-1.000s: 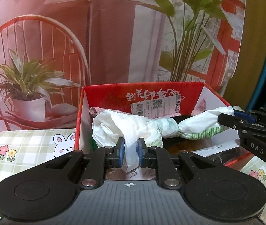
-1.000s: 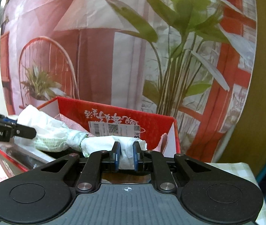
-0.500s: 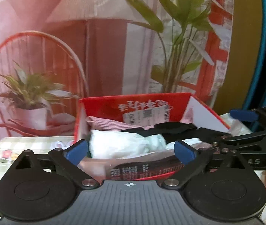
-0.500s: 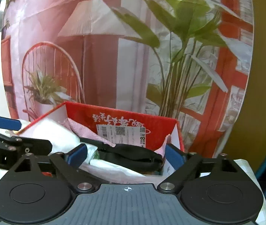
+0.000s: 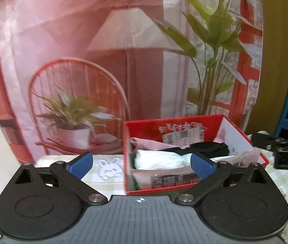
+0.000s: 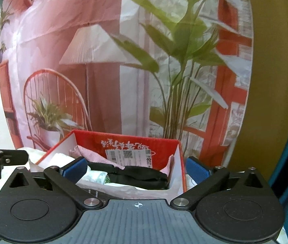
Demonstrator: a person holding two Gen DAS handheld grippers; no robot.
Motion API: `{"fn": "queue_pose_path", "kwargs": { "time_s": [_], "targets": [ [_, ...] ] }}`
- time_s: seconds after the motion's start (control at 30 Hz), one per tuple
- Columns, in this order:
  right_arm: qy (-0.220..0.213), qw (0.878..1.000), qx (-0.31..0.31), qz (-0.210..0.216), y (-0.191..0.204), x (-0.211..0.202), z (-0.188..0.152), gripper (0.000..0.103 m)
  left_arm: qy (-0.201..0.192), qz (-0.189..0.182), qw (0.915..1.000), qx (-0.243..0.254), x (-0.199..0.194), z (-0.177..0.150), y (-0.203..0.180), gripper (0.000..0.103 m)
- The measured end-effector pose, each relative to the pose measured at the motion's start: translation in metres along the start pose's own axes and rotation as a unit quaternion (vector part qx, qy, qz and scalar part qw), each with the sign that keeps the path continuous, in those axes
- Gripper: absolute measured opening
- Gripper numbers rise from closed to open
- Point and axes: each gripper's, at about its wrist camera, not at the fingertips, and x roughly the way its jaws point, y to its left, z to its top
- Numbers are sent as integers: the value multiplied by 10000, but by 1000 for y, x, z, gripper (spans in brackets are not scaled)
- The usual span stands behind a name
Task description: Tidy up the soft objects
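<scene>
A red cardboard box (image 5: 144,126) (image 6: 95,140) stands on the table and holds soft things. A white plastic bag bundle (image 5: 156,159) (image 6: 97,175) lies inside it, free of both grippers. Behind the bundle are a black fabric item (image 5: 204,147) (image 6: 139,174) and a pink striped cloth (image 5: 146,142) (image 6: 89,152). A clear packet with a black label (image 5: 172,180) (image 6: 127,189) lies at the box's near side. My left gripper (image 5: 141,163) and right gripper (image 6: 136,168) hover above and short of the box. Both have jaws opening wide, with nothing between their pads.
A checked tablecloth with rabbit prints (image 5: 108,168) covers the table. A printed backdrop (image 5: 123,61) of a lamp, a chair and plants hangs close behind the box. The right gripper's fingers (image 5: 282,152) show at the right edge; the left gripper's fingers (image 6: 1,158) show at the left.
Both grippers let go of the white bag bundle, which dropped into the red box. Their jaws swung wide apart, and both pulled up and back from the box.
</scene>
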Motion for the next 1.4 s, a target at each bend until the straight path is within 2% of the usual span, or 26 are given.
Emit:
{"fn": "queue_pose_path", "kwargs": {
  "time_s": [0.13, 0.23, 0.5, 0.73, 0.93, 1.03, 1.4],
  "targets": [
    [-60, 9999, 27, -103, 3, -26, 7, 103, -131, 340, 9992, 165, -32, 4, -1, 103],
    [-145, 9999, 22, -87, 6, -50, 12, 103, -247, 391, 9985, 287, -61, 9, 0, 103],
    [-479, 9985, 270, -56, 14, -132, 30, 103, -767, 118, 9969, 115, -149, 18, 8, 103],
    [-716, 9969, 337, 12, 16, -194, 42, 103, -1043, 123, 9944, 73, -209, 15, 5, 103],
    [-843, 9961, 240, 32, 19, -233, 46, 103, -1126, 98, 9935, -135, -232, 11, 7, 103],
    [-851, 9962, 155, 51, 21, -245, 47, 103, -1178, 121, 9929, -70, -238, 10, 5, 103],
    [-864, 9963, 43, -10, 22, -259, 45, 103, -1166, 156, 9930, -132, -243, 6, 9, 103]
  ]
}}
